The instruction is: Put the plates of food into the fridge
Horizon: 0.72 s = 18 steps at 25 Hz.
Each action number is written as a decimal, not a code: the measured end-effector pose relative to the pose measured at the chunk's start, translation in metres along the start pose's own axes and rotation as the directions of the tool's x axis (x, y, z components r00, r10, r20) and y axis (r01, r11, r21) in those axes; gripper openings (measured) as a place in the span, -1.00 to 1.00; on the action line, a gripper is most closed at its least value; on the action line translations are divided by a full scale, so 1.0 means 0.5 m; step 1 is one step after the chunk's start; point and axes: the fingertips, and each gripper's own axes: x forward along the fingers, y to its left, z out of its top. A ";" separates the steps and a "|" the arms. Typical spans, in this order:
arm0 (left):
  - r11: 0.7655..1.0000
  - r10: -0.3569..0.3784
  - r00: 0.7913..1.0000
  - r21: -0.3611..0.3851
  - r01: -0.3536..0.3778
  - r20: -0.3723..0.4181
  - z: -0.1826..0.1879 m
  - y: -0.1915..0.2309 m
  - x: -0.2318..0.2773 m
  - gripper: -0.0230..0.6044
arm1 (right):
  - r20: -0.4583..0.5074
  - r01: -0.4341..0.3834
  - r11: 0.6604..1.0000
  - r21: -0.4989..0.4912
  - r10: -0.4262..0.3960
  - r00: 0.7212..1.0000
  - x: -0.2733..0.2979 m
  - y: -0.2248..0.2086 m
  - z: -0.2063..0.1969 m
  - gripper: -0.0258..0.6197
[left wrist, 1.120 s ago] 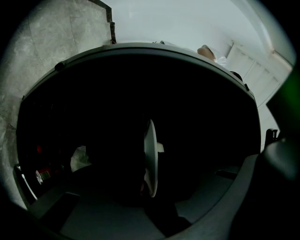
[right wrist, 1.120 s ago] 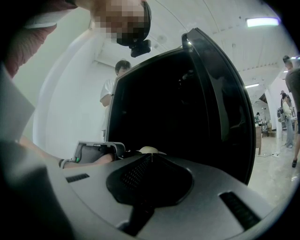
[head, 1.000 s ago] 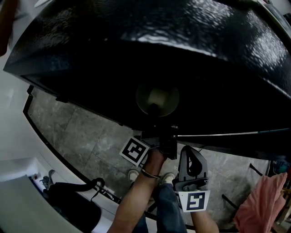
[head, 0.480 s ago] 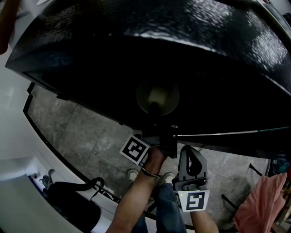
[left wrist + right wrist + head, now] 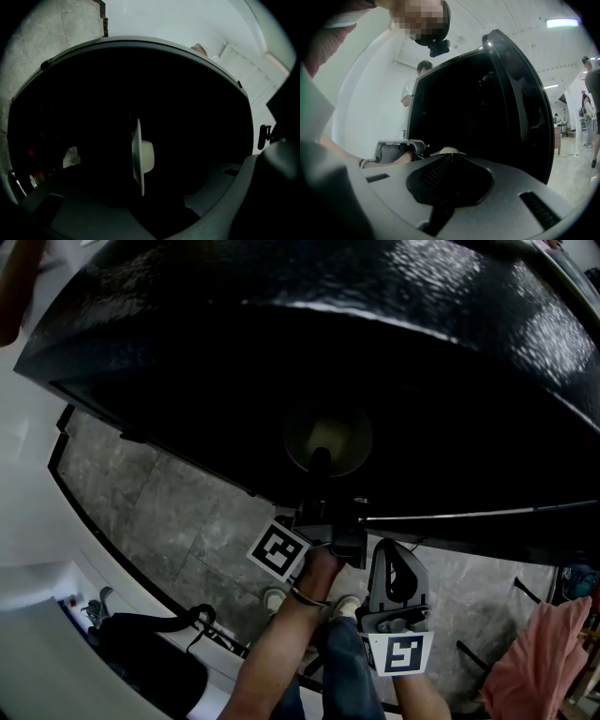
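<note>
The plate (image 5: 137,137) sits inside the dark fridge (image 5: 234,381), dead ahead of my left tongs (image 5: 319,471), with its rim running edge-on down the gap between the jaws. Those jaws have just been opening and now stand wide, the plate between them but neither jaw touching it, so I judge the way out is straight back toward me. My right tongs (image 5: 449,161) hang nearer me, right of the left, closed on nothing, outside the fridge

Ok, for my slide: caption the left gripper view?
Left gripper, jaws just opened, plate of food between them inside the fridge.
</note>
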 end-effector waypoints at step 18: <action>1.000 -0.015 1.000 0.005 0.015 0.018 0.014 -0.009 -0.070 -0.24 | 0.018 -0.005 1.000 0.003 0.005 1.000 -0.008 0.003 0.014 -0.88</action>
